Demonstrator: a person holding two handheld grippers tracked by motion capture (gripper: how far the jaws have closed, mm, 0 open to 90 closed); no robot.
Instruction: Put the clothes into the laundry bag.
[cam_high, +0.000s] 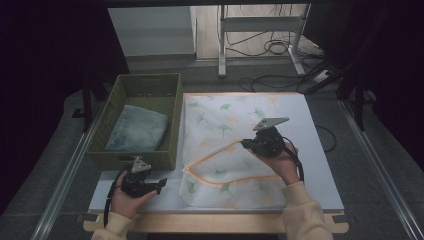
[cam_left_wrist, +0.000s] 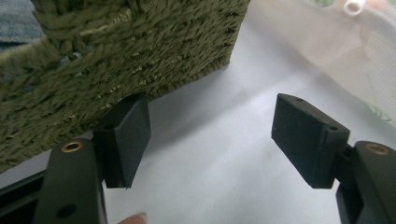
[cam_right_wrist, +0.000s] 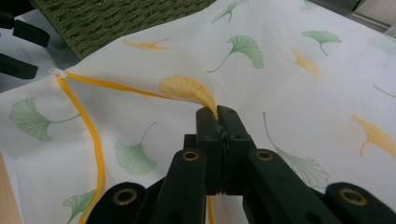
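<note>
Two black jaws of the right gripper (cam_right_wrist: 217, 114) are pressed together, pinching a fold of a white mesh laundry bag (cam_high: 240, 150) printed with ginkgo leaves, beside its open orange zipper (cam_right_wrist: 93, 140). It lies flat on the white table (cam_high: 325, 185), right of a woven green basket (cam_high: 175, 120) holding folded denim (cam_high: 137, 130). Thin, light and limp, it probably lifts best by the zipper edge. Left gripper (cam_left_wrist: 212, 135) hovers spread, empty, near the basket's corner.

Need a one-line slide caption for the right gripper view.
Right gripper pinching the ginkgo-print mesh bag beside its yellow zipper.
</note>
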